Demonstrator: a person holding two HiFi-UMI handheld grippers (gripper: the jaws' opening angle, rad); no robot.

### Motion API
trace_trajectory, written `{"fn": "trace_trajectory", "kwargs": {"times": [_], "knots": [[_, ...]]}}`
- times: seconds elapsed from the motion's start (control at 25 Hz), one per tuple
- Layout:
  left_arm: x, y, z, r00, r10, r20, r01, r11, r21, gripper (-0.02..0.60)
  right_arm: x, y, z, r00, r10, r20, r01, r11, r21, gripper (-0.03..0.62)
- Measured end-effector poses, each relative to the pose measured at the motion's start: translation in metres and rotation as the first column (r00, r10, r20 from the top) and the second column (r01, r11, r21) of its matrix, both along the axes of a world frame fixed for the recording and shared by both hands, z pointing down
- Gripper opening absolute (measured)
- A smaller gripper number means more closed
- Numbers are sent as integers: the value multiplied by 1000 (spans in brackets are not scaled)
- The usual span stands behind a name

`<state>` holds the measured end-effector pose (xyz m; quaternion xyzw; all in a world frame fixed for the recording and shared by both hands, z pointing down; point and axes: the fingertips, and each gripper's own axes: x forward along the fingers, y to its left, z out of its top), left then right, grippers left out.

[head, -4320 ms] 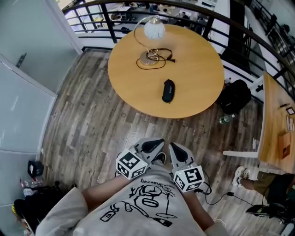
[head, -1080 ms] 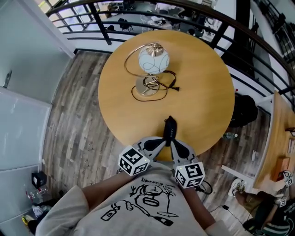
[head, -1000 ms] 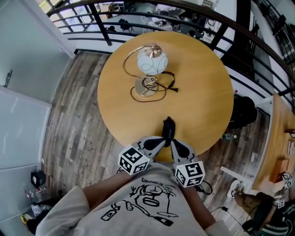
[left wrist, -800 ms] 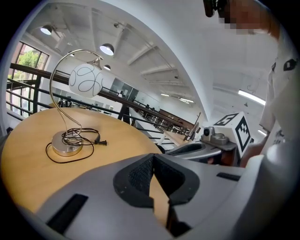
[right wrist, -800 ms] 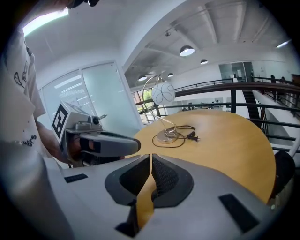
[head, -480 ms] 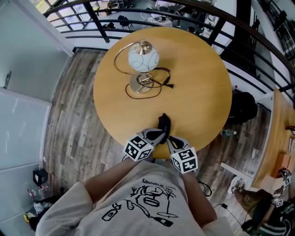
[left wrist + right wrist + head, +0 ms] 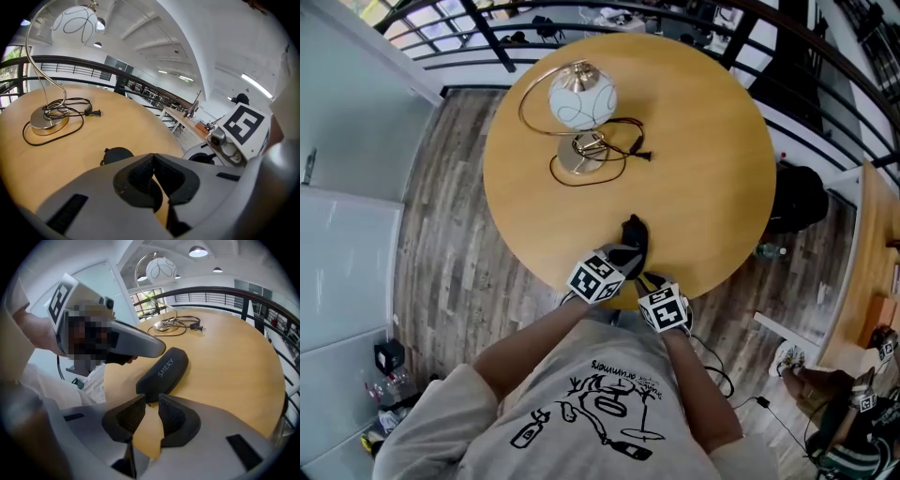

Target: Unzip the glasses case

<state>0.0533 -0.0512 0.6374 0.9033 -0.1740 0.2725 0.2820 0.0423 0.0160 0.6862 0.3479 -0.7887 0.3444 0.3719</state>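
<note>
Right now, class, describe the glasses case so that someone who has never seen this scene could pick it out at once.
Find the round wooden table. A lamp with a white globe stands at its far side; the glasses case lies near the opposite edge. It is the only dark, elongated pouch there, lettered on its side.

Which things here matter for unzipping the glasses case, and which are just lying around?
For the job:
glasses case
left gripper, fingers together, empty
right gripper, fingers slightly apart at the case's near end

Just lying about:
lamp and its cord on the table
black bag on the floor
</note>
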Motion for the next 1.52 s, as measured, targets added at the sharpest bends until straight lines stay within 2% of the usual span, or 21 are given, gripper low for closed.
{"fn": "trace_trajectory", "kwargs": {"times": [0.2, 0.4, 0.96, 1.12, 1.52], "knots": [[0, 2, 21, 999, 22, 43, -21, 1000, -14, 8, -5, 16, 30, 997, -53, -52, 50, 996, -67, 78], [-1, 8, 40, 995, 46, 86, -43, 998, -34, 8, -12, 21, 51, 995, -76, -59, 70, 994, -88, 78], [-3, 10, 43, 994, 72, 83, -68, 997, -40, 7, -19, 17, 58, 999, -24, -25, 22, 996, -85, 76], [-3, 10, 43, 993, 79, 89, -77, 997, -32, 8, -22, 15, 57, 1000, 8, 0, -8, 997, -78, 40], [-3, 10, 44, 989, 104, 101, -103, 995, -19, 6, -20, 18, 58, 999, 6, -32, -8, 997, -76, 26]]}}
